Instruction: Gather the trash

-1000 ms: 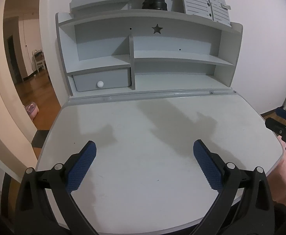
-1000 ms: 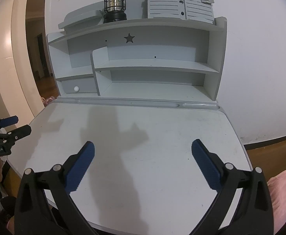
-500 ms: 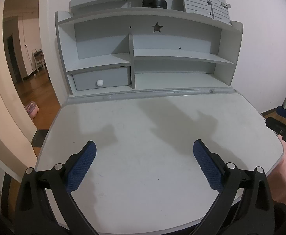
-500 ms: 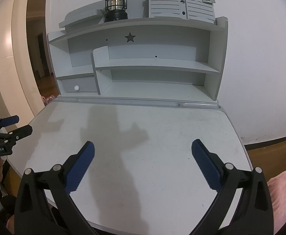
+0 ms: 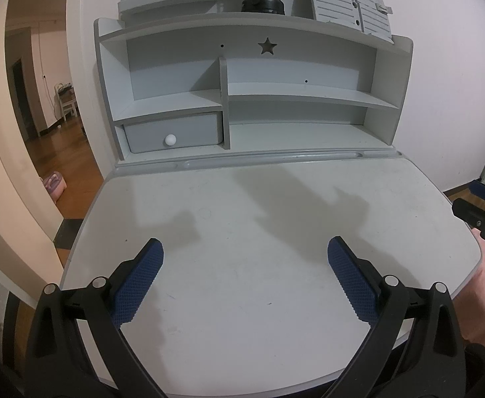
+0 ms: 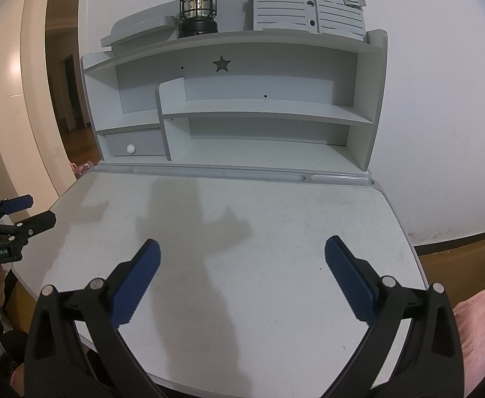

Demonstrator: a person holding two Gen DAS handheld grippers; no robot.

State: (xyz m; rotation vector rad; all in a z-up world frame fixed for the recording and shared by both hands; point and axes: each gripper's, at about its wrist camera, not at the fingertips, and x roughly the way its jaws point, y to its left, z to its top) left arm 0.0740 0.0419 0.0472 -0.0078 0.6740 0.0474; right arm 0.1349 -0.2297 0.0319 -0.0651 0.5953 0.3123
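As seen from the left wrist, the left gripper point(image 5: 244, 277) hangs wide apart, holding nothing, above the pale grey desk top point(image 5: 242, 205); no trash shows. Right wrist: right gripper point(image 6: 242, 277) likewise spread wide, black lantern point(image 6: 197, 8) far ahead.

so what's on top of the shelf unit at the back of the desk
On the shelf unit stand a black lantern, a grey slatted stand and a flat grey tray. Whatever lies behind them is hidden.

Matt scuffed desk top point(image 5: 275, 232), glossy wooden floor point(image 5: 73, 152), black metal lantern point(image 6: 197, 8), smooth painted wall point(image 6: 441, 99).
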